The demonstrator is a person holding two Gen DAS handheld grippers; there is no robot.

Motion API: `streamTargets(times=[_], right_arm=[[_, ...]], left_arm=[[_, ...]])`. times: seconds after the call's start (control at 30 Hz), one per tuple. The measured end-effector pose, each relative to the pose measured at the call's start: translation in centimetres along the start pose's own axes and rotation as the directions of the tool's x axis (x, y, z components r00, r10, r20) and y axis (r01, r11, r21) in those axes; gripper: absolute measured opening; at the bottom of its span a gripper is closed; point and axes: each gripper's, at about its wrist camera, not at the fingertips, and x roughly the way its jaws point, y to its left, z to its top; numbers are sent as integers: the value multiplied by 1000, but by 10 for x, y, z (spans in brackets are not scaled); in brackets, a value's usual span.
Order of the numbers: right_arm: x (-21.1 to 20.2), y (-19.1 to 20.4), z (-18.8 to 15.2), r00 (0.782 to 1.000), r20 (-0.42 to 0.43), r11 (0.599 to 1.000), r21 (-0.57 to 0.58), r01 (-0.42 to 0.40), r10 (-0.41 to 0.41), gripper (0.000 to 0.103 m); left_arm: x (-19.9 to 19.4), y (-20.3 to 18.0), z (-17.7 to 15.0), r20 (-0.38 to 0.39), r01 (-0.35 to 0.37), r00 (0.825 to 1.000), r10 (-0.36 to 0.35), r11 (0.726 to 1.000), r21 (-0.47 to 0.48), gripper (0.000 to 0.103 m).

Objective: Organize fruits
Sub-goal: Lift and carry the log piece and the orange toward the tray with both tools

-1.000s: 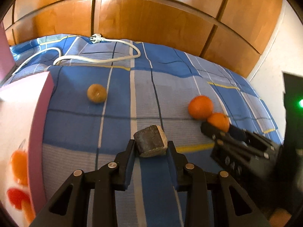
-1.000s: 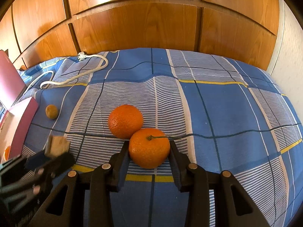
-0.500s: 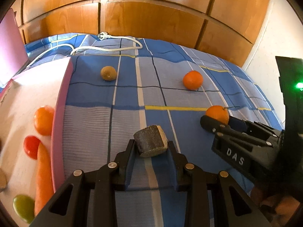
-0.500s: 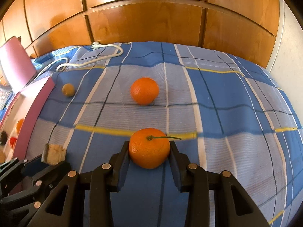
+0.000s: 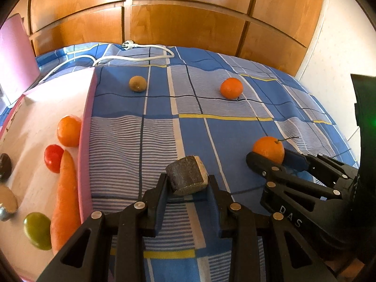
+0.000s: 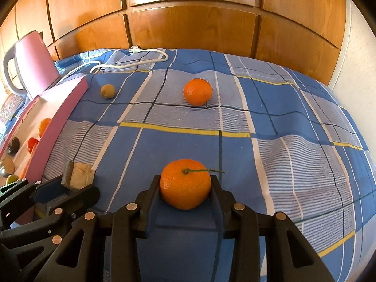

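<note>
Stemmed orange (image 6: 185, 183) clamped between two black fingers, raised above the checked bedspread. Dark, rough-skinned chunk (image 5: 187, 178) with pale cut face, likewise clamped. Second orange (image 6: 197, 91) and brown kiwi (image 6: 107, 91) lie apart on the bedspread, farther back.

A bed cover (image 6: 270, 117) checked in deep blue and pale blue-and-white stripes, crossed by thin yellow and dark lines. Two bright orange mandarins (image 6: 185, 184) (image 6: 197, 92), one with a green stem. A brownish-green kiwi (image 6: 107, 91). A pink-edged tray (image 5: 87, 117) with a pale inside holds an orange carrot (image 5: 64, 199), a red tomato (image 5: 53, 158) and a green fruit (image 5: 37, 233). White cable (image 5: 131, 57); honey-brown wooden panels (image 6: 192, 28).
</note>
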Motion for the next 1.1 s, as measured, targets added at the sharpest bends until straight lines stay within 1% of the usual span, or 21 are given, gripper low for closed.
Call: streamTargets(times=[0.27,0.6,0.83,1.1], right_arm=[[-10,2,-9,1000,-21,999,24,-21,21,39],[-21,3,-15,997,-37,994,82,-67,70,39],[-25,10,-16,995,-37,993,77,-86,89,39],[-35,18,-11,995,-13,993,57,-99,100,39]], left_arm=[[-10,0,-3,11,-17,1000,17,1000,12,32],[-30,5,-3,49,-26,998,26,1000,7,32],[-47,8,3,96,-30,995,30,1000,1,32],[-62,17,8,123,-40,992,42,999,-24,32]])
